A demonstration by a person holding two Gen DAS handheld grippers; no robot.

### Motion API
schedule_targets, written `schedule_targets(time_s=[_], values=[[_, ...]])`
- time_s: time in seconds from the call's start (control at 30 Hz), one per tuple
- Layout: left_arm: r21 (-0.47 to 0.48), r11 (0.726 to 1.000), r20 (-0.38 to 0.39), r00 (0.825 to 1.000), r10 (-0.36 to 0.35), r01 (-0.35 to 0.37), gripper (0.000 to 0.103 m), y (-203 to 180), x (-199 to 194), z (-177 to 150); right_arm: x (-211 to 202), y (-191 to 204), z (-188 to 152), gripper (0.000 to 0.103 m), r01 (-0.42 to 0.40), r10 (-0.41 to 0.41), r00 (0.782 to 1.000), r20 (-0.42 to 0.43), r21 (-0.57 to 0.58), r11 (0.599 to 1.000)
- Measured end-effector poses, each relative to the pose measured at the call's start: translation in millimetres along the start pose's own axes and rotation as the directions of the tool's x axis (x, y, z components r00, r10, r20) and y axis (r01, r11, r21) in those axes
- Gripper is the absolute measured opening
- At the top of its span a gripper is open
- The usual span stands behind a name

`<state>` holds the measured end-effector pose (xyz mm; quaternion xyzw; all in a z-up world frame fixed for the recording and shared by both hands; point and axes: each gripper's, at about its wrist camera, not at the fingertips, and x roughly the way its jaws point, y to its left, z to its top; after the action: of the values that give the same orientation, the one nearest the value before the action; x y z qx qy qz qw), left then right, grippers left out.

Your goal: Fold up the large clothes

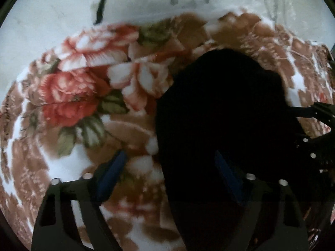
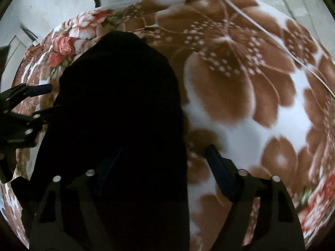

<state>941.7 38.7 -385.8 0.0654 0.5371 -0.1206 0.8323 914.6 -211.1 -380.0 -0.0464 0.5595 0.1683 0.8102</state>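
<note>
We see a black garment [image 1: 219, 125] lying bunched on a floral blanket [image 1: 73, 87] printed with red roses, green leaves and brown blossoms on white, and both our grippers point steeply down at it. In the left wrist view the left gripper [image 1: 169, 173] has its jaws apart: its left blue pad [image 1: 112, 175] hangs over bare blanket, while the right pad sits against the dark cloth, so the garment's left edge runs up between the fingers; the pads do not press on it from both sides. This view shows the rose cluster large and close, and at its right edge the black frame of the right gripper [image 1: 314, 113] pokes in. The right wrist view mirrors this: the right gripper [image 2: 165, 167] also stands apart, its right pad [image 2: 222, 173] over the white and brown blanket, its left finger lost against the black fabric, whose right edge falls between the fingers. Whether that hidden finger touches the cloth we cannot tell. Only here do we see the big brown flower print, a thin white cord [image 2: 272, 35] crossing the blanket at the upper right, and the left gripper [image 2: 31, 96] entering from the left with one blue pad showing. Both views show pale floor [image 1: 62, 10] beyond the blanket and a dark cable [image 1: 102, 4] on it.
</note>
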Motion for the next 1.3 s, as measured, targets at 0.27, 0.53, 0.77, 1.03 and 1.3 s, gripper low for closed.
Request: schedule_targets(time_s=[0.27, 0.53, 0.77, 1.03, 1.3], values=[[-0.007, 0.993, 0.023, 0.993, -0.114, 0.114, 0.008, -15, -16, -1, -9, -1, 8, 0.014, -0.03, 0.031, 0.999, -0.041, 0.046, 0.999], [0.062, 0.984, 0.169, 0.97, -0.178, 0.169, 0.008, -37, -125, -23, -114, 34, -25, 0.013, 0.051, -0.041, 0.99, 0.131, -0.072, 0.996], [0.102, 0.97, 0.226, 0.945, -0.237, 0.219, 0.008, -60, -206, -73, -187, 72, -73, 0.013, 0.03, -0.005, 0.982, 0.186, -0.131, 0.991], [0.108, 0.956, 0.259, 0.92, -0.293, 0.273, 0.008, -81, -274, -179, -252, 114, -169, 0.013, 0.053, 0.007, 0.975, 0.221, -0.265, 0.963], [0.097, 0.968, 0.22, 0.943, -0.249, 0.232, 0.008, -134, -265, -308, -239, 139, -298, 0.014, 0.06, 0.001, 0.986, 0.166, -0.366, 0.929]])
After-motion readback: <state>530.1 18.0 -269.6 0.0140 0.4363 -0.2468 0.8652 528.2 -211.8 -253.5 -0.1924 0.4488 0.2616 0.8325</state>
